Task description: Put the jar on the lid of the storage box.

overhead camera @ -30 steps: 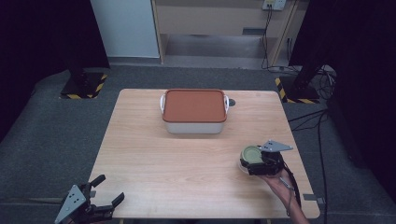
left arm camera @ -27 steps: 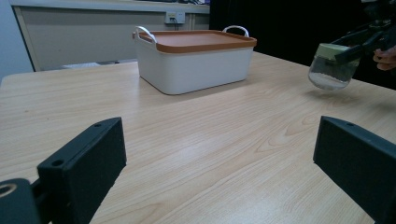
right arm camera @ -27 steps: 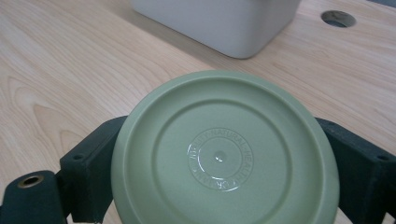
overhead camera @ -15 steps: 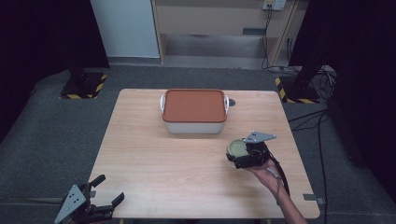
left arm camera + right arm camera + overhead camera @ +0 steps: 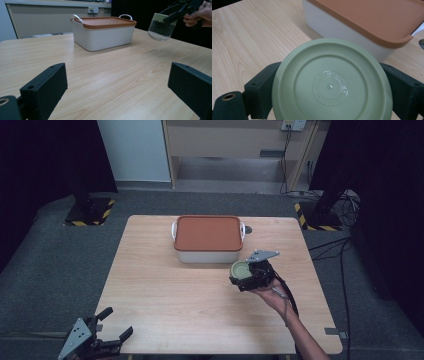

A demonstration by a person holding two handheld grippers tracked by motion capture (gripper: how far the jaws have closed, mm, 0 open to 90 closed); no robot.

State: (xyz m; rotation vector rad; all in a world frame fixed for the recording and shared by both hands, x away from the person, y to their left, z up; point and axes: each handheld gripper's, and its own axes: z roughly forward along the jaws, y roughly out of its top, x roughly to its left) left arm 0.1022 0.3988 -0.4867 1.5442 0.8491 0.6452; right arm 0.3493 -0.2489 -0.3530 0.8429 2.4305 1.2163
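Note:
A clear glass jar with a pale green lid [image 5: 242, 270] [image 5: 161, 26] [image 5: 332, 83] hangs in the air above the table, held by my right gripper [image 5: 248, 276], whose jaws are shut on it just under the lid. It floats a little in front of and to the right of a white box with a terracotta lid [image 5: 208, 239] [image 5: 103, 31] [image 5: 364, 25] at the table's far middle. My left gripper [image 5: 111, 326] [image 5: 117, 82] is open and holds nothing, low at the table's near left corner.
The light wooden table [image 5: 165, 300] has bare room in its middle and left. A dark round mark [image 5: 248, 229] lies just right of the box. Grey floor and black stands with striped bases [image 5: 90, 210] surround the table.
My right gripper has carried the jar up and leftward across the table, from near the right edge toward the box. The left gripper has stayed put.

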